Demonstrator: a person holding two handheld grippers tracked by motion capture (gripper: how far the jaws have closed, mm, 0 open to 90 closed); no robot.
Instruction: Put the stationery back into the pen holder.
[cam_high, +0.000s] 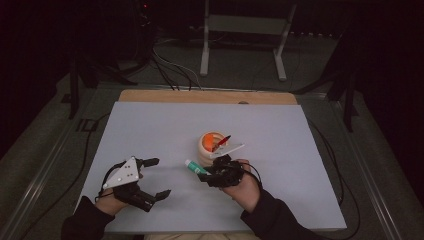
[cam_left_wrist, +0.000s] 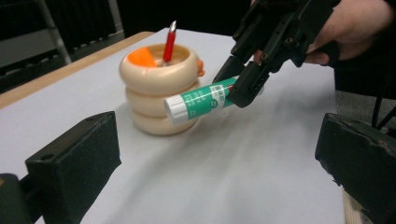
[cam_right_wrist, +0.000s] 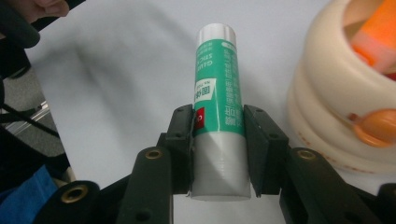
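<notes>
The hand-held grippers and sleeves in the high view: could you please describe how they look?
Both are black, angular two-jaw tools. The left hand-held gripper carries a pale grey three-cornered plate dotted with small holes. The right hand-held gripper shows brass-coloured screw holes near its jaws and a thin black cable. The person wears dark long sleeves.

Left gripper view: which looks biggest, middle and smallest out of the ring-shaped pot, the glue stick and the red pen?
1. Ring-shaped pot, clearly the biggest.
2. Glue stick, held in the right tongs just in front of the pot, so being nearer may make it look a little bigger.
3. Red pen, smallest; its lower part sits hidden inside the pot.
</notes>
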